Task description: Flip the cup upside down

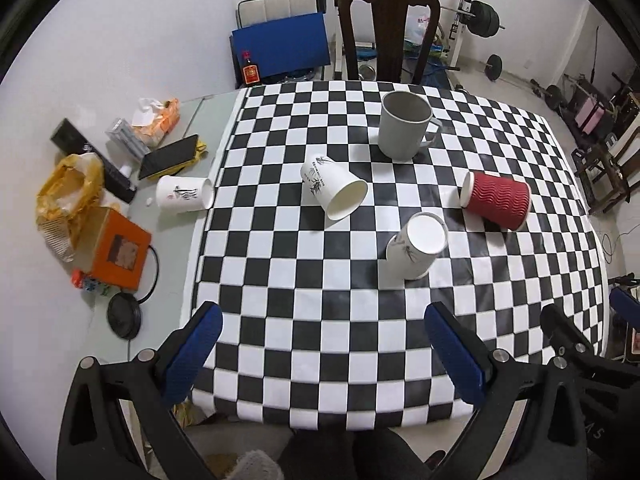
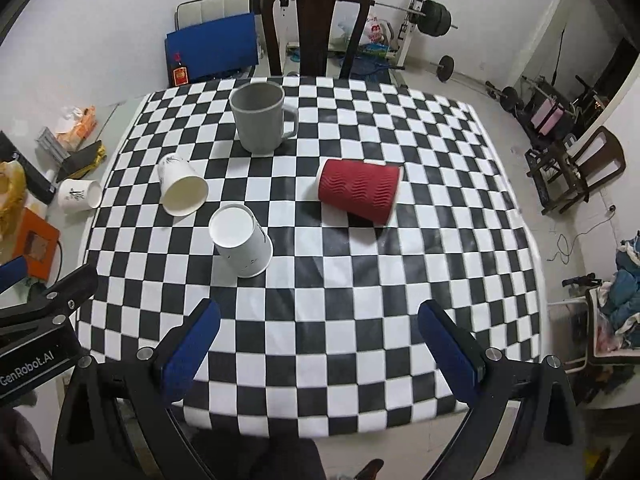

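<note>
A grey mug (image 1: 404,126) (image 2: 262,118) stands upright at the far side of the checkered table (image 1: 320,360). A red ribbed paper cup (image 1: 496,200) (image 2: 360,190) lies on its side. One white paper cup (image 1: 334,188) (image 2: 182,186) lies on its side with its mouth toward me. Another white paper cup (image 1: 416,246) (image 2: 240,240) stands upside down, base up. My left gripper (image 1: 320,320) is open and empty near the table's front. My right gripper (image 2: 318,316) is open and empty, also near the front.
A third white cup (image 1: 184,194) (image 2: 78,194) lies off the cloth at the left, among clutter: an orange box (image 1: 116,254), a phone (image 1: 168,156), bags. A dark chair (image 1: 390,28) stands behind the table. Gym weights stand at the back right.
</note>
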Available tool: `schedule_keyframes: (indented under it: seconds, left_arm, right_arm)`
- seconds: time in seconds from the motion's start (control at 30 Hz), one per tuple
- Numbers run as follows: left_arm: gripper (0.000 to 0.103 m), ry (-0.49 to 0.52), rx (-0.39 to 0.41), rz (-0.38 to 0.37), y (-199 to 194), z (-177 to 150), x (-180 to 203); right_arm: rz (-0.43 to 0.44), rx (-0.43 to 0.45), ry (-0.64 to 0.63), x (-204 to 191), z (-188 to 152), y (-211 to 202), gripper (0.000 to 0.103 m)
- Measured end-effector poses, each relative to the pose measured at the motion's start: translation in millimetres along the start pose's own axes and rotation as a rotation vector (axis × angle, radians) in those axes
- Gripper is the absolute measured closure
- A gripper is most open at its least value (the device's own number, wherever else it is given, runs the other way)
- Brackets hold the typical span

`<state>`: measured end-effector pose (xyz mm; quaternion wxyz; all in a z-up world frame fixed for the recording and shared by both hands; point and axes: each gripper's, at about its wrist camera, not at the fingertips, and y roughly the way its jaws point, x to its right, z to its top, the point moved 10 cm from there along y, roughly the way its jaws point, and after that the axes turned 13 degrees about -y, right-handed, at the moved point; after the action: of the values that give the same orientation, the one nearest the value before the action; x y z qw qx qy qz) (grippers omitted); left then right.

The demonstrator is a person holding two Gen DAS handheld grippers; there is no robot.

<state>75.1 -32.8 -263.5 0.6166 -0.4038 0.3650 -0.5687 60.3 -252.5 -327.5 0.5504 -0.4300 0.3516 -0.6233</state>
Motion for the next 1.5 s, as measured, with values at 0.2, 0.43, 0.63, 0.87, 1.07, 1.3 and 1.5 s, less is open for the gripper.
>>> schedule_keyframes:
  seconds: [0.2,0.43,0.63,0.87,1.07,1.3,1.5]
  left_arm:
    - [0.000,0.014,0.013,-0.003,-42,-12,-1]
    - [0.000,0.000,-0.020,-0.010,-74,-28,-1]
    - [0.000,-0.012,-0.057,0.000,-84,-36,-4]
    - [0.000,-0.010,-0.076,0.000,-89,-41,-4]
    - [0.000,-0.009,-0.073,-0.001,-88,-40,-2]
    - [0.000,-0.004,-0.068,-0.007,-91,-39,5]
    - [0.000,-0.008,-0.069,-0.006,-92,-37,6]
  right_arm:
    - [-0.003,0.012,0.004,10,-11,-50,0.003]
    - [0.003,0.005,0.009,20,-25,-92,0.003]
    - [0.009,-0.033,-0.005,21,-37,-107,0.003]
    - [0.014,-0.048,-0.015,21,-42,-116,0.003]
    - [0.012,-0.046,-0.013,20,-41,-116,0.003]
    - [0.013,-0.048,-0.015,21,-42,-116,0.003]
    - [0.014,-0.048,-0.019,21,-41,-117,0.003]
